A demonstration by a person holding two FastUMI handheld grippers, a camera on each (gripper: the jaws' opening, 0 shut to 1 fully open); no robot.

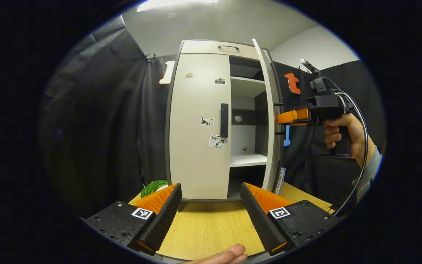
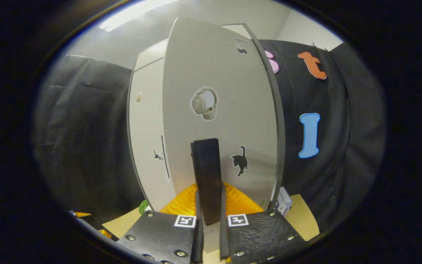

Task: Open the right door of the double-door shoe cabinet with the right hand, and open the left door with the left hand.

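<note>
Right gripper (image 2: 209,205) clamps the right door's handle (image 2: 206,176); left gripper (image 1: 209,205), spread, faces the left door (image 1: 199,124) ahead — a skewed pull risks slipping off

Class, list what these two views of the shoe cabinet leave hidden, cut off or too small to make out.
- Cabinet's bottom compartment, left gripper view: dark, contents unreadable.
- Small object on the lower shelf, left gripper view: too small to identify.
- Green item, left gripper view: mostly hidden behind the left gripper.
- Cabinet interior, right gripper view: blocked by the open right door, whose handle the right gripper clamps.
</note>
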